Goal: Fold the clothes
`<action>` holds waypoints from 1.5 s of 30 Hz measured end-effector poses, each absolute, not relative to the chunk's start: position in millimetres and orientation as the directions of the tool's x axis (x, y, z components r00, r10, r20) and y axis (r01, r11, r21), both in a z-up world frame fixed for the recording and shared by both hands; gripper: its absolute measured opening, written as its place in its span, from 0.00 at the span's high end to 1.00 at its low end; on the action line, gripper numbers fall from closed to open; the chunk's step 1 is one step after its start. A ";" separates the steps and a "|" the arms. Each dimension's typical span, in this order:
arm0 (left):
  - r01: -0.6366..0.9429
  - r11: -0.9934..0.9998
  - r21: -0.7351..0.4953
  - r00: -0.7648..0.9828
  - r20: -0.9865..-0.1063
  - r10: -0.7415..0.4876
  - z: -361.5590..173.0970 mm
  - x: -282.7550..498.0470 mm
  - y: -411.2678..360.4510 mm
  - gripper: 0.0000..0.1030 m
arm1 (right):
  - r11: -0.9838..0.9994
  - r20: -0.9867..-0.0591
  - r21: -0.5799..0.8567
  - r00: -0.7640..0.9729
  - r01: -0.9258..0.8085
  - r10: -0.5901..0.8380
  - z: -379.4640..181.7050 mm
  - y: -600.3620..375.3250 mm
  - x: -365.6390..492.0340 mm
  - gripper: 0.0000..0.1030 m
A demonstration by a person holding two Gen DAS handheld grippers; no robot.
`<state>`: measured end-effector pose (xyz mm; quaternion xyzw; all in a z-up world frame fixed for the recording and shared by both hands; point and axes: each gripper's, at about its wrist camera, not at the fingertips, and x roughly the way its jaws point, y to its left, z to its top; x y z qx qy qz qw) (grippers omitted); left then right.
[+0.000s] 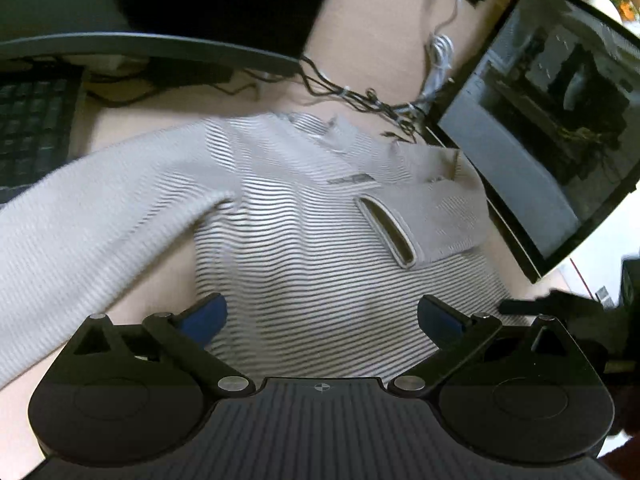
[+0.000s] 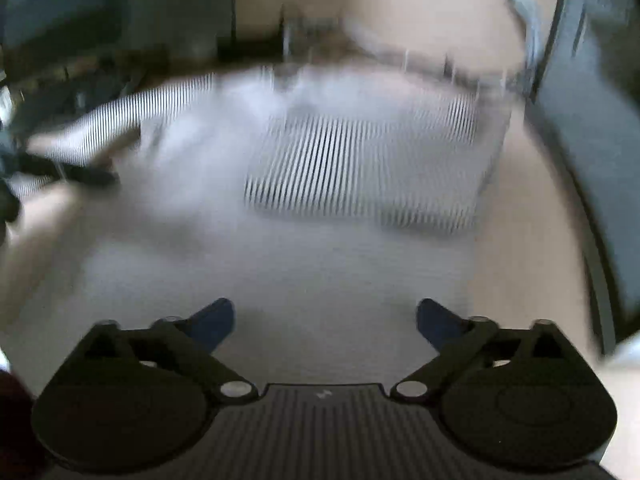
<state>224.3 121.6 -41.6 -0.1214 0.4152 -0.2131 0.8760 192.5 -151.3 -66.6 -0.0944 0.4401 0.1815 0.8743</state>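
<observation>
I see the striped sweater (image 1: pixel 304 240) lying flat on the tan bench (image 1: pixel 380 32), one sleeve (image 1: pixel 424 216) folded across its chest, the other sleeve (image 1: pixel 92 220) stretched out toward the left edge of the left wrist view. My left tongs (image 1: pixel 322 316) hover over the lower body of the sweater, blue pads (image 1: pixel 204 316) spread wide, nothing between them. My right tongs (image 2: pixel 325 320) also stand wide and empty above the sweater (image 2: pixel 320 240); that view is heavily blurred. A monitor (image 1: pixel 560 128) leans at the right of the bench, a tangle of cables (image 1: pixel 372 100) just beyond the collar, a keyboard (image 1: pixel 32 128) at far left.
</observation>
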 end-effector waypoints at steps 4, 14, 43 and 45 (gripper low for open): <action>0.178 0.901 -0.396 0.611 -0.673 -0.417 -24.6 214.3 147.2 0.00 | 0.921 -0.764 -0.080 0.616 -0.382 0.190 -56.9 -139.7 181.9 0.00; 0.031 0.918 -0.394 0.682 -0.663 -0.308 8.9 203.5 184.3 0.00 | 0.824 -0.678 -0.347 0.727 -0.448 0.110 -73.2 -56.0 218.2 0.35; -0.045 0.888 -0.458 0.690 -0.657 -0.303 -1.9 188.7 209.4 0.00 | 0.942 -0.372 0.152 0.866 -0.299 0.335 161.7 -124.4 296.5 0.97; -0.064 0.886 -0.459 0.691 -0.661 -0.293 -3.9 184.8 213.6 0.00 | 0.933 -0.406 0.157 0.839 -0.325 0.361 145.0 -105.7 306.7 0.97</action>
